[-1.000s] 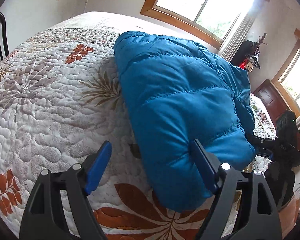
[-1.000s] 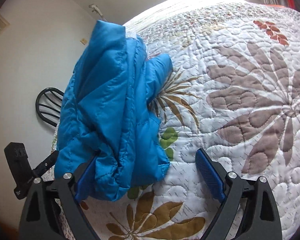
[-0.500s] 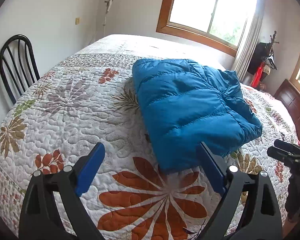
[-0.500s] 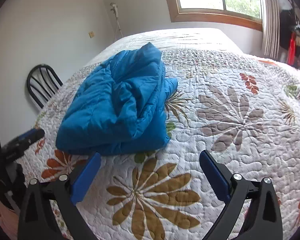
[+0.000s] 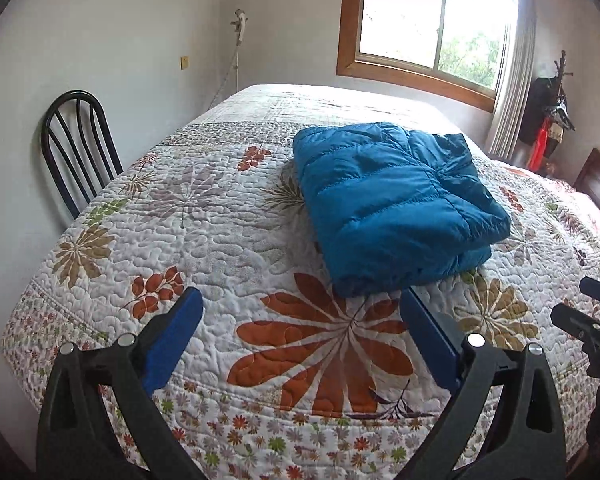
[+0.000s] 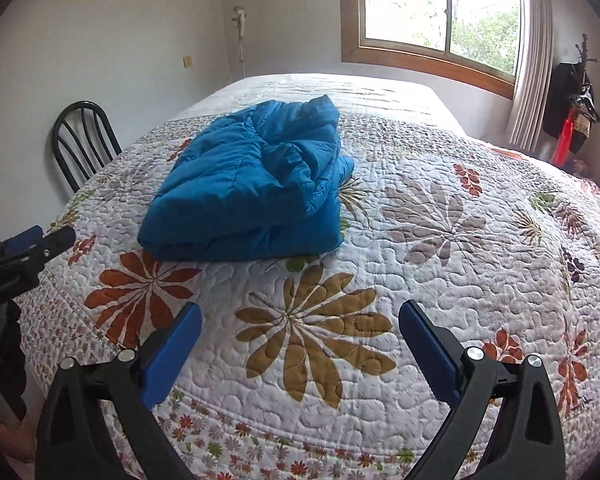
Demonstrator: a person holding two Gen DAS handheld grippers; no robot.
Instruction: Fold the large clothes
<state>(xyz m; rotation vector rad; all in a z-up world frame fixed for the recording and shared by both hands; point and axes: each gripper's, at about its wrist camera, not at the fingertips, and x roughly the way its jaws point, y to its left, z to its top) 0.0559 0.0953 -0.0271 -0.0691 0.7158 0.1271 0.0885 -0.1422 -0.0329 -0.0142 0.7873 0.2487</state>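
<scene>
Both tongs (image 5: 302,328) (image 6: 300,330) farther back now, jacket's (image 5: 388,204) underside folds hidden.

Folded blue jacket (image 5: 392,208) on quilt (image 5: 204,240), left gripper (image 5: 300,336) jaws wide apart (nothing held).

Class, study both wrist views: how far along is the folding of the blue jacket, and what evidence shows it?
Done: the blue puffer jacket lies in a compact, layered bundle on the quilted bedspread. In hand: nothing; the left tongs and right tongs are open, clear of the fabric. Left: perhaps tidying the bunched edge seen in the right wrist view; otherwise it looks finished.
</scene>
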